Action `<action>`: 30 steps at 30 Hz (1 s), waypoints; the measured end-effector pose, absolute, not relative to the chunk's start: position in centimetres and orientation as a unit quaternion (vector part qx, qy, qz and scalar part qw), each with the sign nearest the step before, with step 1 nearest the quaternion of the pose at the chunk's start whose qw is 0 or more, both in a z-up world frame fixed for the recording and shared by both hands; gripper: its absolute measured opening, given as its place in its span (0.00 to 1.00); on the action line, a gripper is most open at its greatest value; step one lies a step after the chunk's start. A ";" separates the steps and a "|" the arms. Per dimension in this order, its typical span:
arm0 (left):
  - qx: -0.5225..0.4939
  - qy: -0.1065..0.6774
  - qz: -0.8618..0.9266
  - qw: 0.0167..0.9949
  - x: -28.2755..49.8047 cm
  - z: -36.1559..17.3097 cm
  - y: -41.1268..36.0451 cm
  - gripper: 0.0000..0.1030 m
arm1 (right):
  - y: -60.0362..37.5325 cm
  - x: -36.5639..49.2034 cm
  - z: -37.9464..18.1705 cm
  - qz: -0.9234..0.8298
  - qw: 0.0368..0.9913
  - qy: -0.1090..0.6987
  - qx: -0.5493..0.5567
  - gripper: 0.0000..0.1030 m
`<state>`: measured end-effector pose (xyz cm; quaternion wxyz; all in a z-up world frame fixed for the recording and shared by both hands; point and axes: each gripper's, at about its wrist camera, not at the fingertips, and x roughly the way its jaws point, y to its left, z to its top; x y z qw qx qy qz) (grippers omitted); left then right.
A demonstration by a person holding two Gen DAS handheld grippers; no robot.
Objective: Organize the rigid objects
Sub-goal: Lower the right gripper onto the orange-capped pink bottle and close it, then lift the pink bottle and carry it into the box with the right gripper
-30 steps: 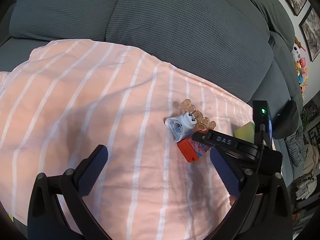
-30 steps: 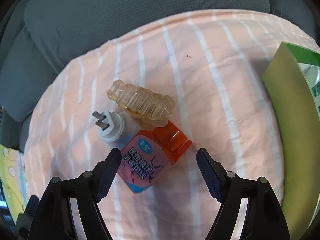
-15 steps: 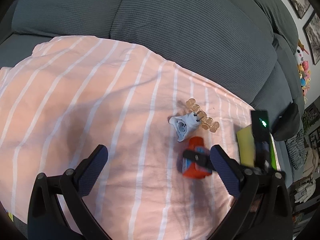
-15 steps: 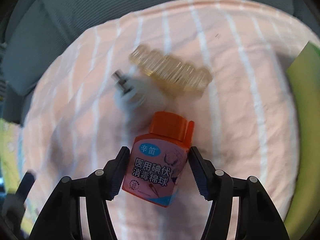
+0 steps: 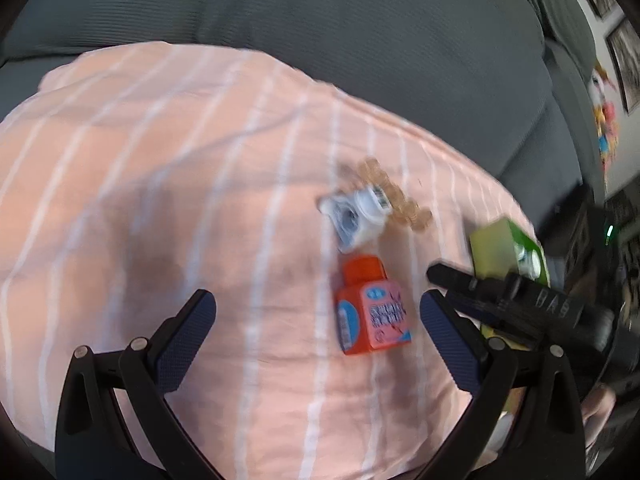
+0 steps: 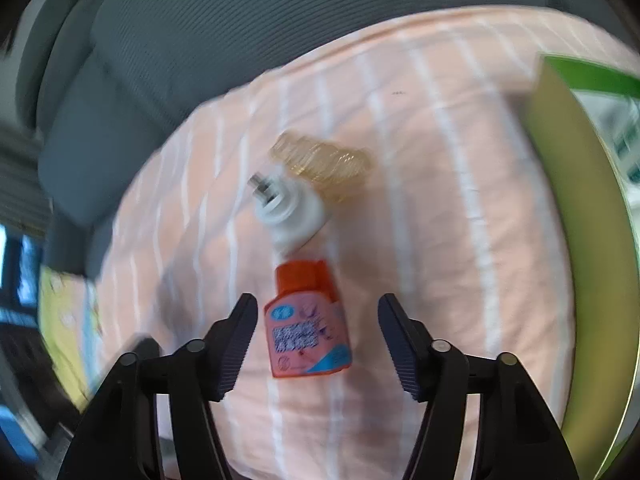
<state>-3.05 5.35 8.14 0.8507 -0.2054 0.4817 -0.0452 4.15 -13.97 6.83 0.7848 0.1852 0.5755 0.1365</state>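
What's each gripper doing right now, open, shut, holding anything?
Left gripper: open, holding nothing.
Right gripper: jaws opening; the orange bottle lies on the striped cloth between them, pads clear of it, not held.

Orange bottle (image 6: 306, 324), seemingly pink-labelled

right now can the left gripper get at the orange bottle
Probably yes: the orange bottle lies flat on the striped cloth just ahead of the open left gripper, with the right gripper beside it, jaws opening, not gripping.

Striped pink sheet (image 5: 160, 200) bears an orange-capped bottle (image 5: 370, 312), white plug (image 5: 356, 216), amber clip (image 5: 400, 196), green box (image 5: 500, 248)
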 end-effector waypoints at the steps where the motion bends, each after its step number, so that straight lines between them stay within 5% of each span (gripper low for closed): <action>1: -0.196 0.488 -0.045 0.849 -2.8 7.7 4.6 0.98 | -14.5 4.2 6.8 0.132 0.784 0.574 0.197 0.63; 13: -0.177 0.540 -0.089 0.818 -0.7 3.5 -0.1 0.87 | -13.3 4.0 4.3 0.179 0.728 0.613 0.250 0.64; 22: -0.179 0.547 -0.098 0.812 -0.1 2.3 -0.7 0.56 | -12.2 4.0 3.1 0.180 0.718 0.630 0.235 0.64; 30: -0.191 0.543 -0.103 0.811 -0.2 2.4 -0.3 0.54 | -11.8 4.3 1.5 0.183 0.703 0.645 0.238 0.64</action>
